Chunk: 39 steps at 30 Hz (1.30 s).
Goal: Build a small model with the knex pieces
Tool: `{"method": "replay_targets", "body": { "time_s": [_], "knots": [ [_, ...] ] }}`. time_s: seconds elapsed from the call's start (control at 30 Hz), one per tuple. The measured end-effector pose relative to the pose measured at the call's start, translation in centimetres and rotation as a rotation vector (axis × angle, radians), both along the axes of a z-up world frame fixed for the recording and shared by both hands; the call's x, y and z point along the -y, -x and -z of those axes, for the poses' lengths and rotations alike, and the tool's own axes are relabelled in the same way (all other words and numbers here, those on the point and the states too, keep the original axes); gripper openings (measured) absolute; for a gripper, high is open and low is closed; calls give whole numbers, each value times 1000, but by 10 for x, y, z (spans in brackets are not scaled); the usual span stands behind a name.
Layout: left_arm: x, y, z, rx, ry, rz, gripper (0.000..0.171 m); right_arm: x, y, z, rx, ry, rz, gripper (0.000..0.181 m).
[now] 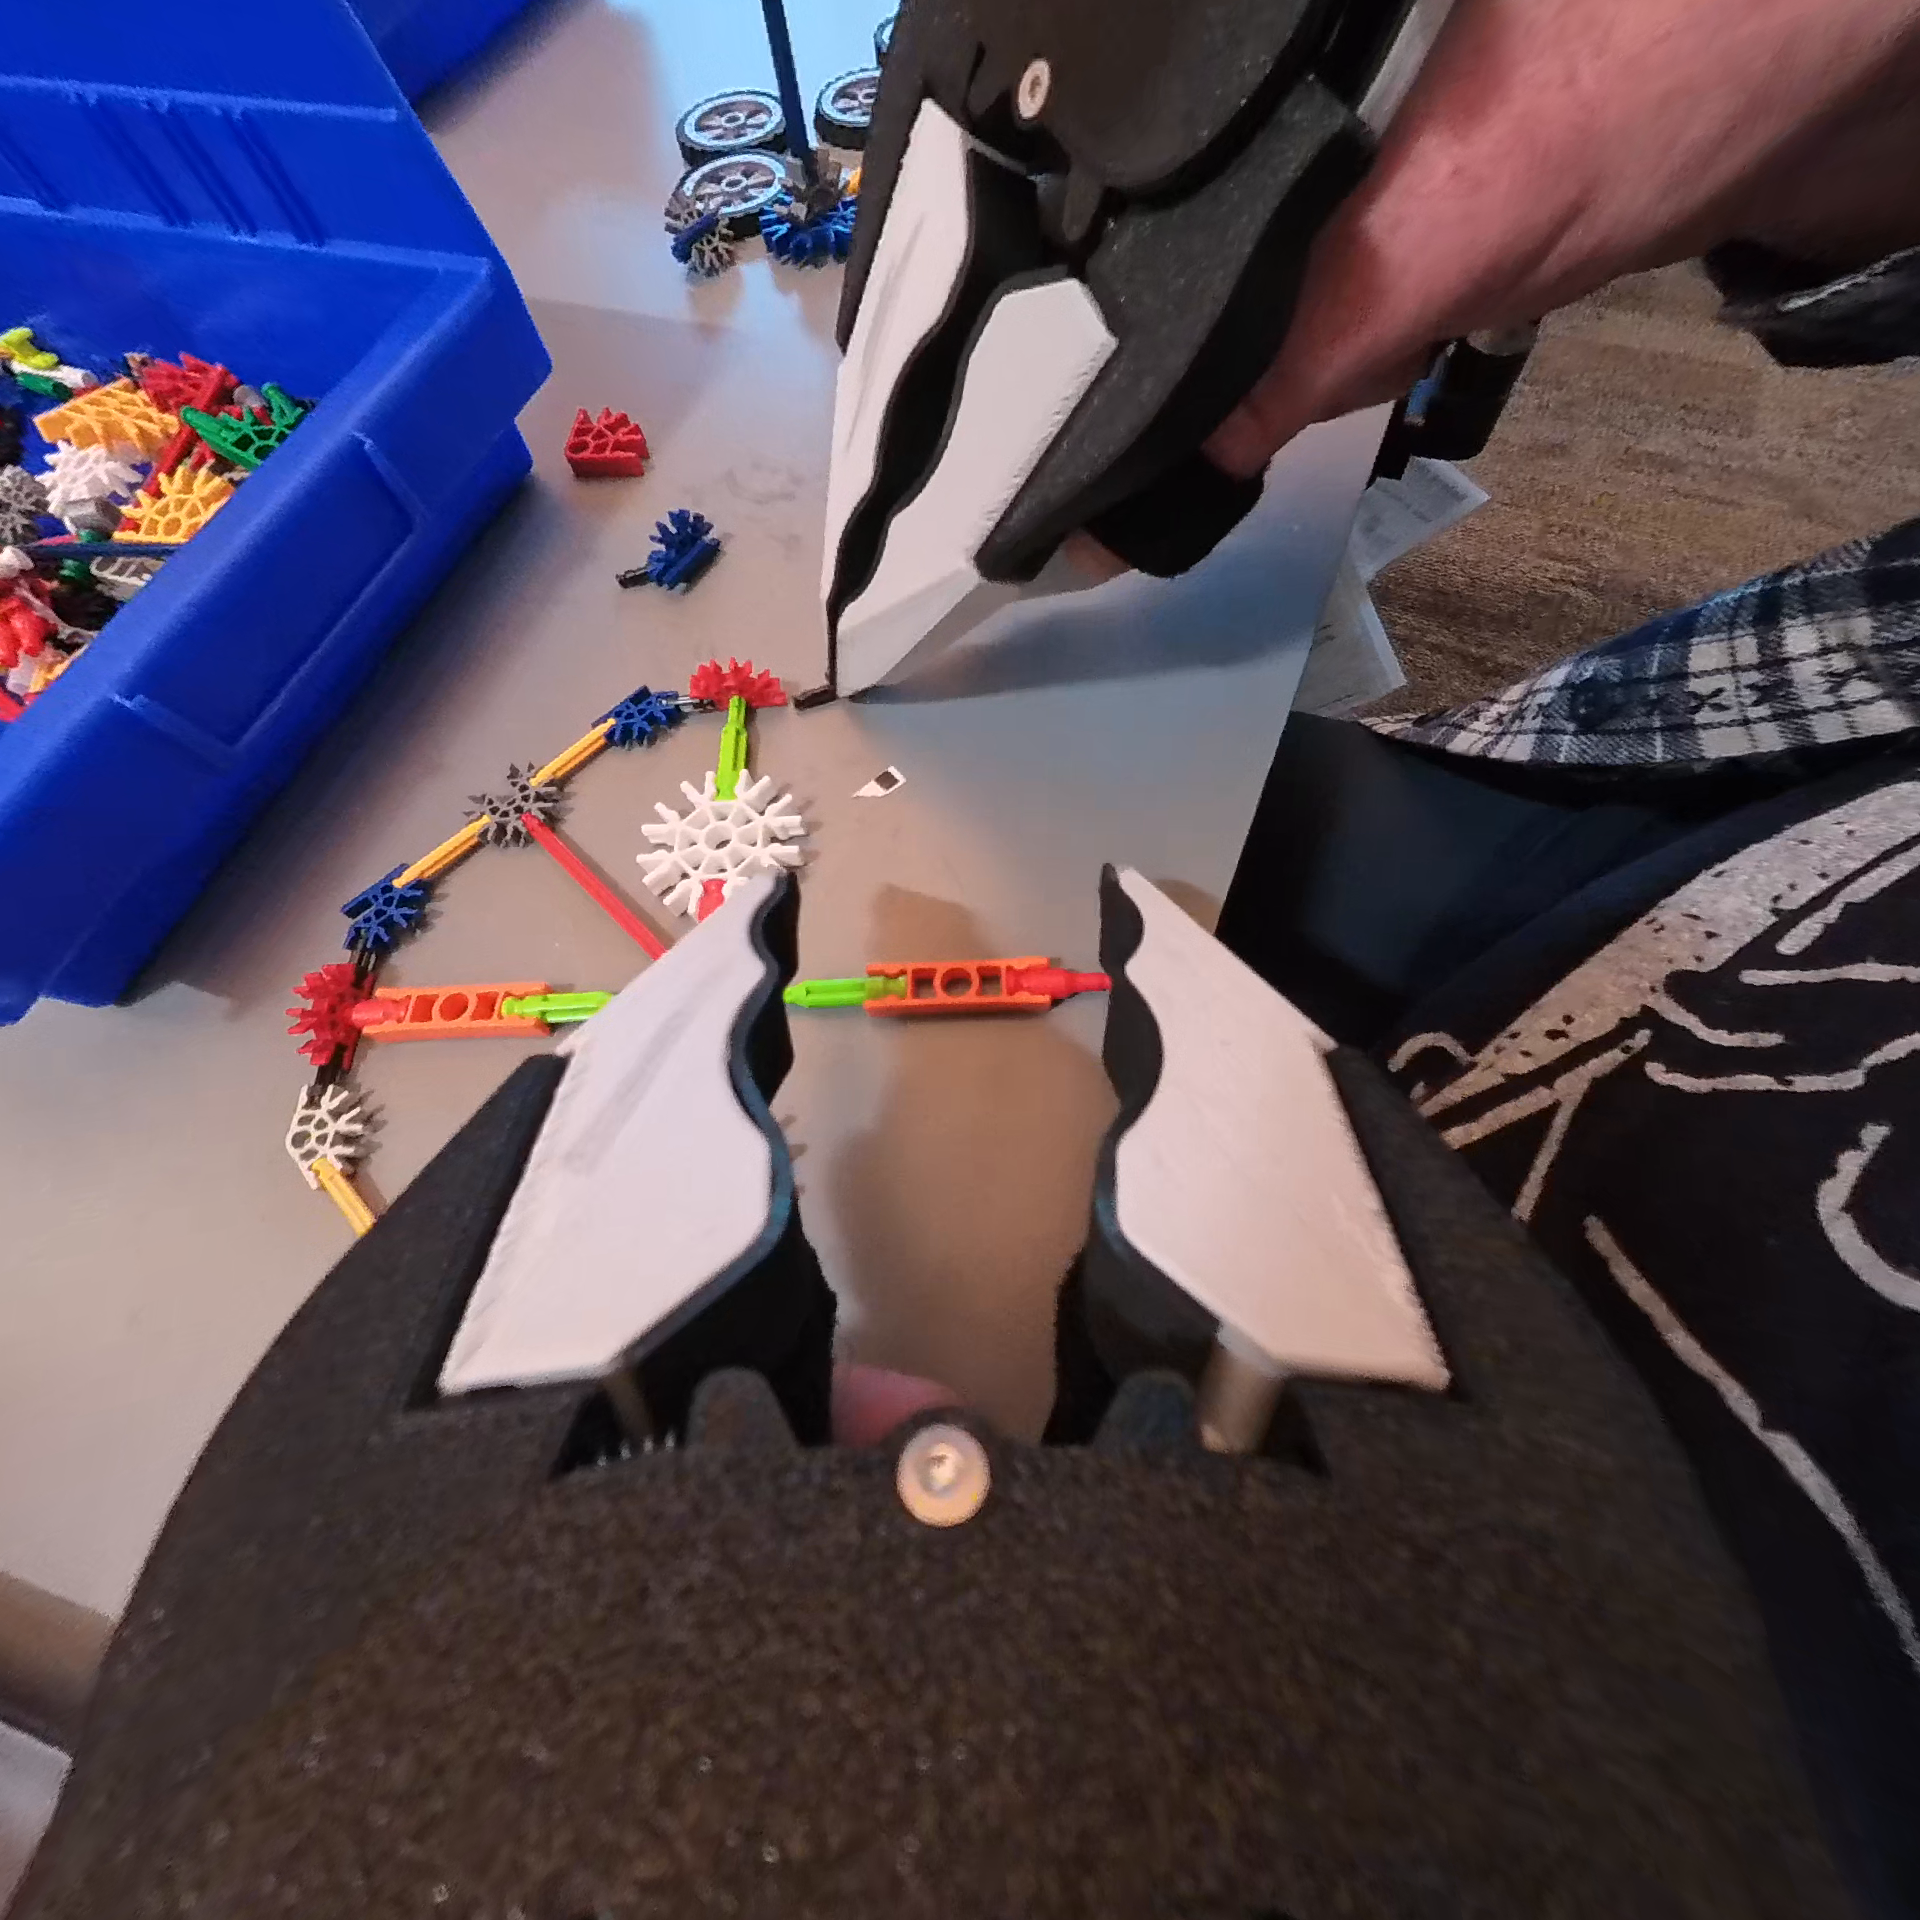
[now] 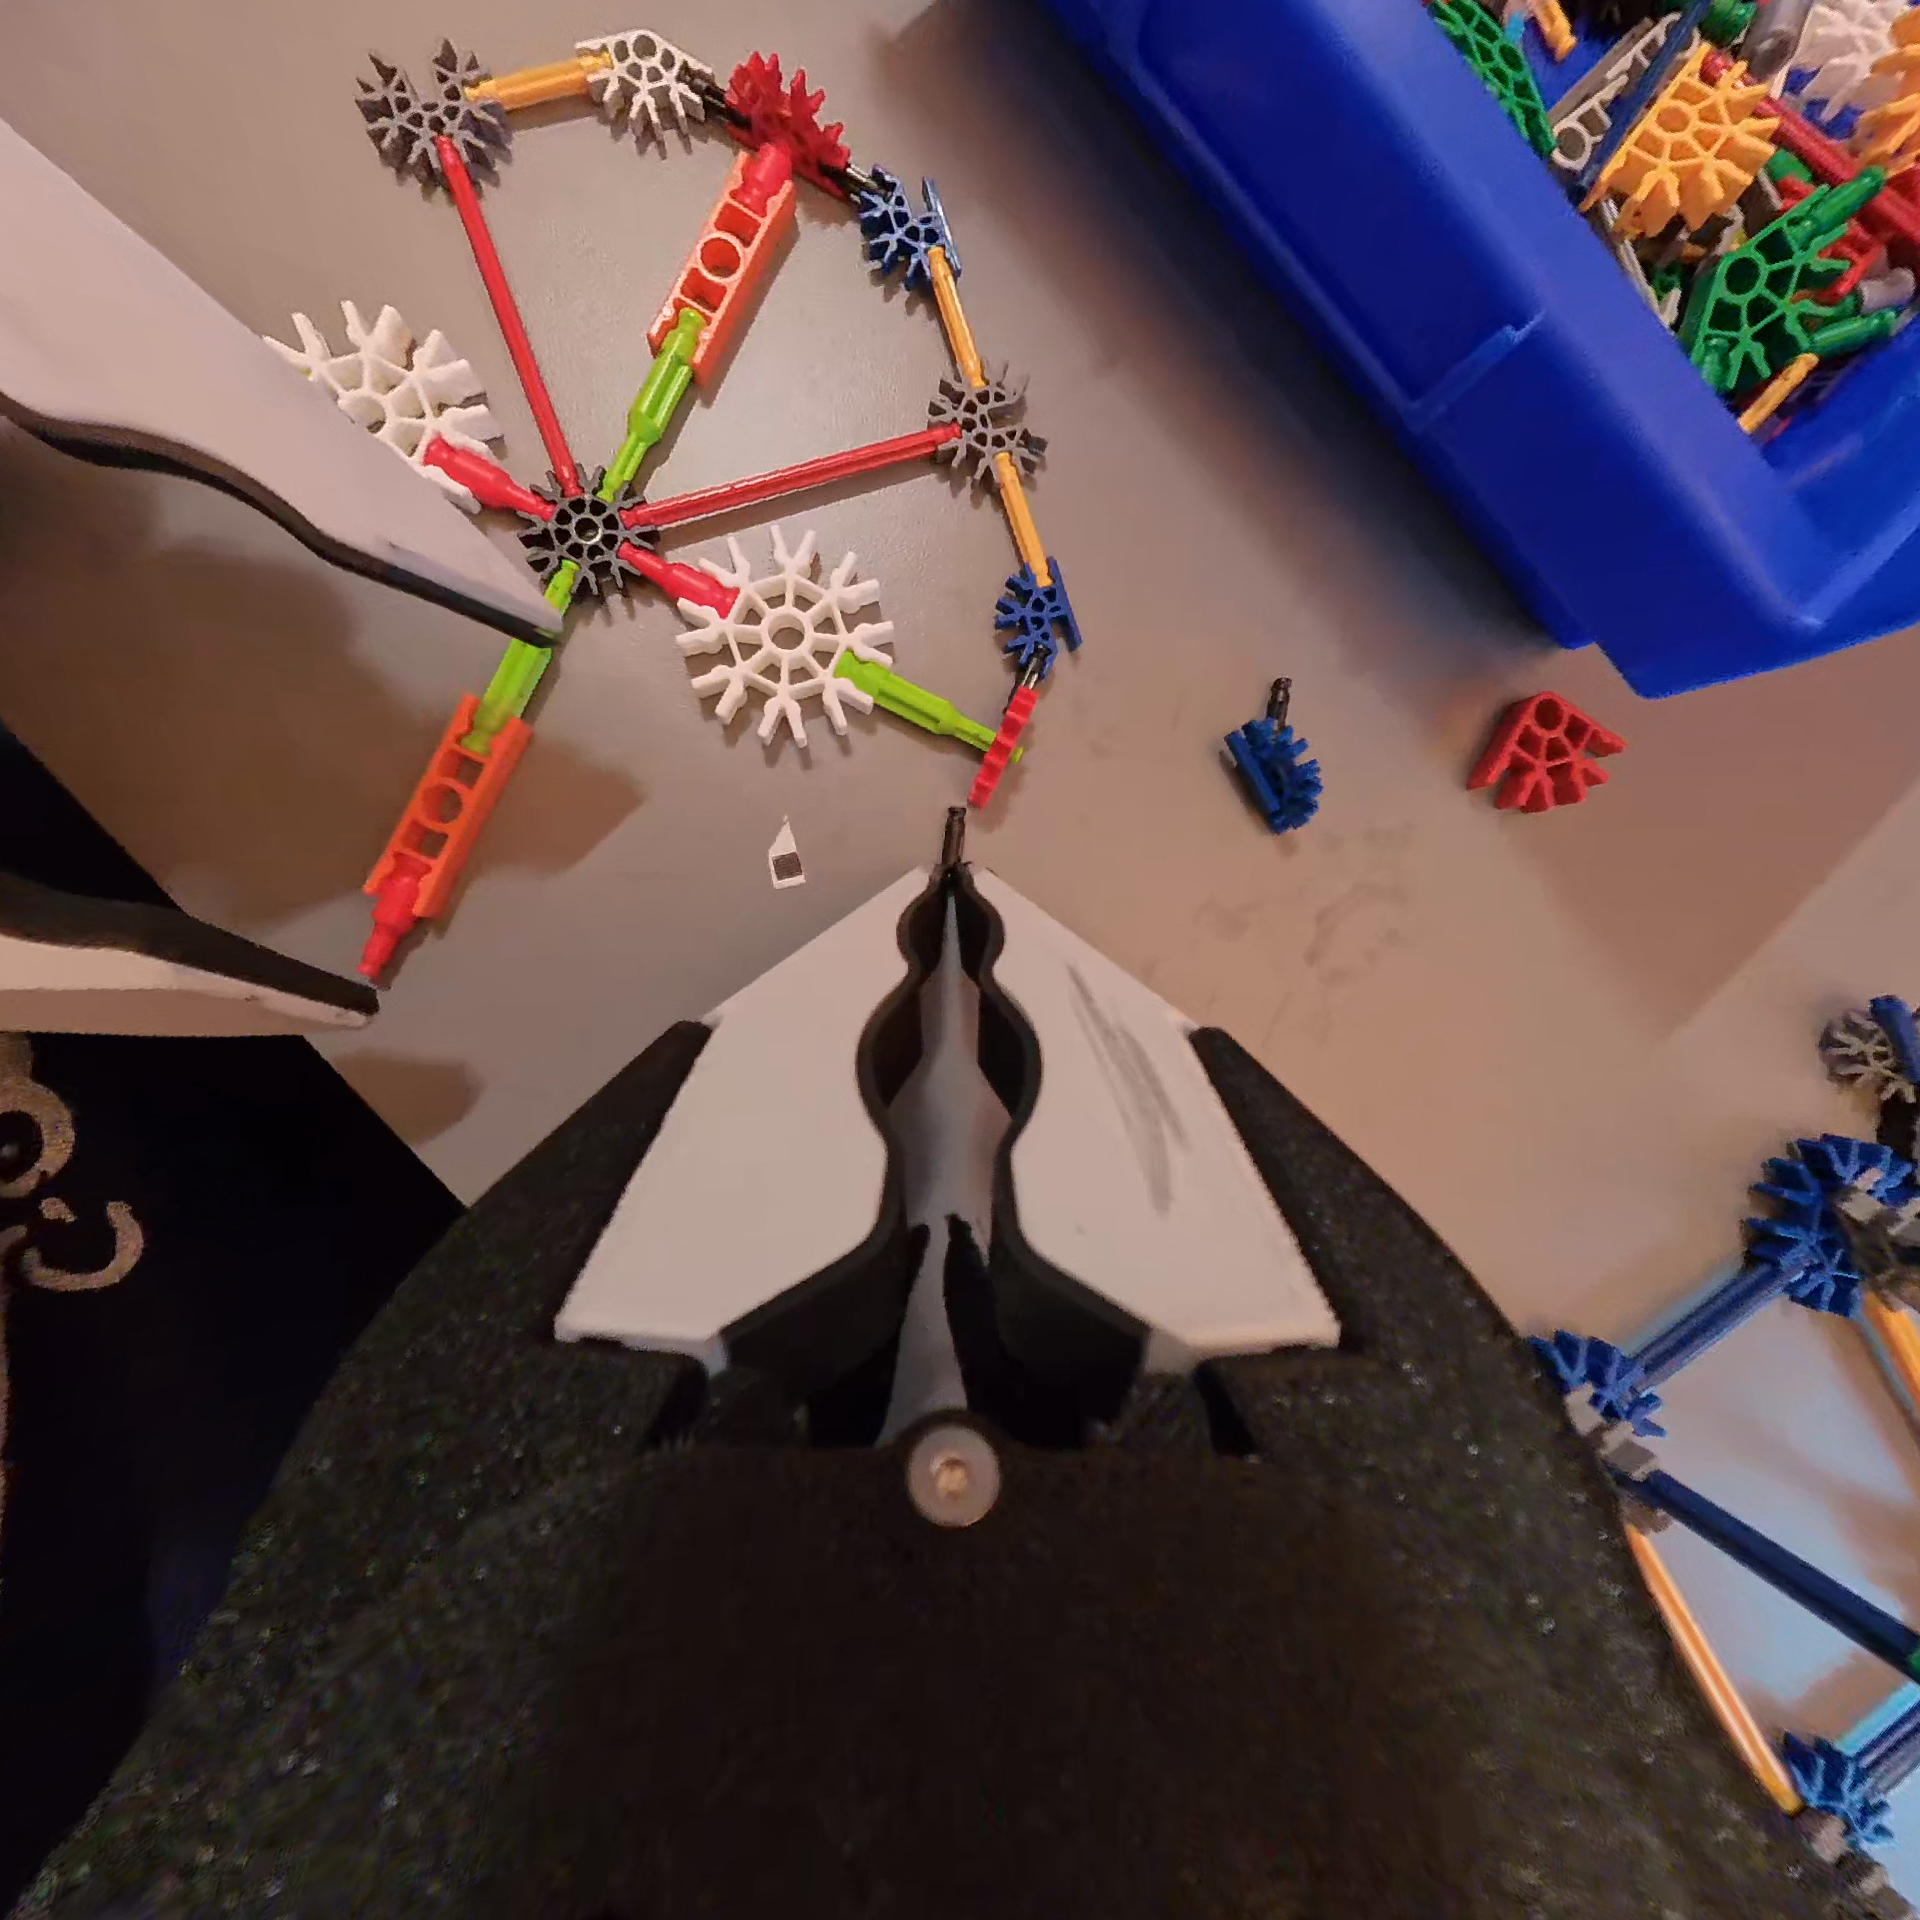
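The right hand-held gripper (image 2: 951, 878) was clamped on a short black rod (image 2: 953, 834), light, stiff and easily dropped, its tip just beside the flat wheel assembly's (image 2: 587, 530) red connector (image 2: 1003, 746) on the tabletop (image 2: 1351, 935). The left hand-held gripper (image 1: 948, 935) hovered spread over an orange spoke piece (image 1: 956, 985), holding nothing.

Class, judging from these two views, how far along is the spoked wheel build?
Done: spokes radiate from the black hub, and the rim arc covers roughly half the circle. In hand: the right gripper, shut on a short black rod, beside the red connector. Left: the remaining rim; the left gripper is open.
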State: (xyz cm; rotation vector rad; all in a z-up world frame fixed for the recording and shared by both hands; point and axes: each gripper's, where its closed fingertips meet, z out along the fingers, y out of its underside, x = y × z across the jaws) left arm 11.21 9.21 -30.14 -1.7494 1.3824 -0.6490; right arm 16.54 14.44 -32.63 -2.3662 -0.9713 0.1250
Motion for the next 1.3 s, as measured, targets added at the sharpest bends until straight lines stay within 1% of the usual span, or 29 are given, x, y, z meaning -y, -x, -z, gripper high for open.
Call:
{"method": "replay_targets", "body": {
  "time_s": [0.3, 0.77, 0.9, 1.13, 1.3],
  "knots": [
    [1, -1, 1, 1, 22, 9, 57, -2, -8, 0, -13, 27, 36, 0],
    [2, -3, 5, -24, 41, 20, 58, -7, 0, 0, -47, 17, 52, 1],
    [2, -3, 5, -26, 41, 21, 58, -5, 2, -1, -58, 16, 51, 4],
    [3, -3, 6, -30, 45, 24, 58, -6, 2, -1, -55, 15, 61, 17],
    [2, -3, 6, -30, 49, 20, 58, -8, 3, 0, -57, 13, 74, 17]
  ]
}}
